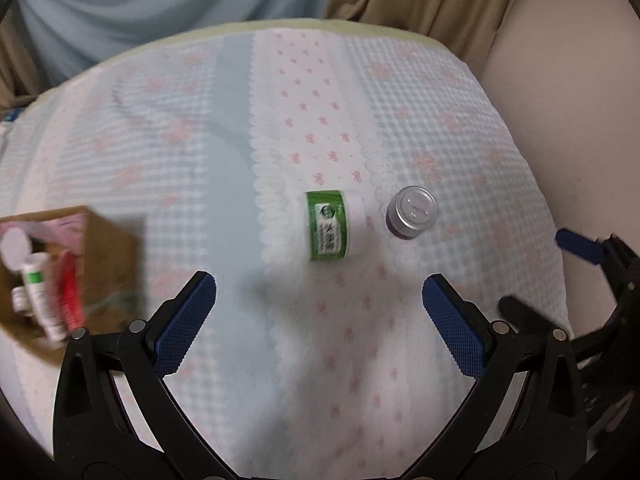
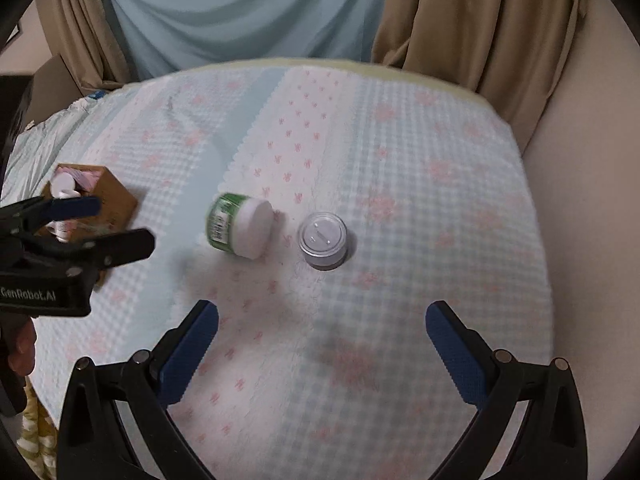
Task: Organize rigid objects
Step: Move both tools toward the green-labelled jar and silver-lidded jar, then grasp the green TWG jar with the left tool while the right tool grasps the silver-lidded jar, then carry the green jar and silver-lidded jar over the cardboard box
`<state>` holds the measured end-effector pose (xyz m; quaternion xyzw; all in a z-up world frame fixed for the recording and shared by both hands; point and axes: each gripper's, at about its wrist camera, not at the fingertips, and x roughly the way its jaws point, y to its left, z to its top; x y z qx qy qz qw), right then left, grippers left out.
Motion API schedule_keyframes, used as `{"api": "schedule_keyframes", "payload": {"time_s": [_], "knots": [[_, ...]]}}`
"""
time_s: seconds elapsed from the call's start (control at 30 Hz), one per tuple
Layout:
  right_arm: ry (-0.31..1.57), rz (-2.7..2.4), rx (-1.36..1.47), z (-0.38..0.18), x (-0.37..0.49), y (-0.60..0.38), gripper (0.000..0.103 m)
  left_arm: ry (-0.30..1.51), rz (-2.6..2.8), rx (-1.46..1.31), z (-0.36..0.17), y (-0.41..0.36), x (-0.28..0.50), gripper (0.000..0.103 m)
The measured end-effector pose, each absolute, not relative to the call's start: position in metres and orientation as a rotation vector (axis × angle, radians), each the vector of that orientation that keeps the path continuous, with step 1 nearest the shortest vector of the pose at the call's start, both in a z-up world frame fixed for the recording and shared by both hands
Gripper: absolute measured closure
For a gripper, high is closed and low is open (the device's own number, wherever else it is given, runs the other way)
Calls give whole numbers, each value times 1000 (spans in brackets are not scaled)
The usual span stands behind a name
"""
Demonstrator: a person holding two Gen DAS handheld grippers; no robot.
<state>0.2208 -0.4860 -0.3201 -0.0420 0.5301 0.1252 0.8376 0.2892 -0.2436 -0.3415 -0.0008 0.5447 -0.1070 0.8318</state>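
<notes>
A green-labelled white jar [image 1: 334, 225] [image 2: 239, 225] lies on its side on the patterned bedspread. Right beside it a small jar with a clear lid [image 1: 411, 211] [image 2: 323, 240] stands upright. My left gripper [image 1: 319, 300] is open and empty, hovering short of both jars. My right gripper [image 2: 322, 330] is open too, nothing between its blue pads, nearer the clear-lidded jar. The left gripper [image 2: 116, 224] also shows at the left edge of the right wrist view, and the right gripper [image 1: 540, 276] at the right edge of the left wrist view.
A brown cardboard box [image 1: 108, 256] [image 2: 114, 196] at the left holds tubes and small bottles. The bedspread [image 1: 200, 160] ends at a far edge below curtains [image 2: 460, 20]. A beige wall [image 1: 580, 120] runs along the right side. A hand [image 2: 22, 344] grips the left gripper's handle.
</notes>
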Motion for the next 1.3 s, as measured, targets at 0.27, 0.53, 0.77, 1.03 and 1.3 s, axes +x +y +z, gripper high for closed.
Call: {"api": "schedule_keyframes", "payload": {"time_s": [0.27,0.53,0.77,1.03,1.3], "knots": [[1091,292,-146,-392,253,-476,4,1190,-231,4,-408,-269,331,1],[1099,318,-131,-434,295,-472,10,1229,-219,-44,-447,-274,362,6],[1081,381,-197,-446,310,-462,35,1277,-226,-46,-463,-278,371,44],[1105,394,-175,-450,313,-458,52,1253,-230,-49,-462,-278,368,49],[1114,372,-131,-437,308,-459,53,1251,-220,-71,-451,-267,361,50]]}}
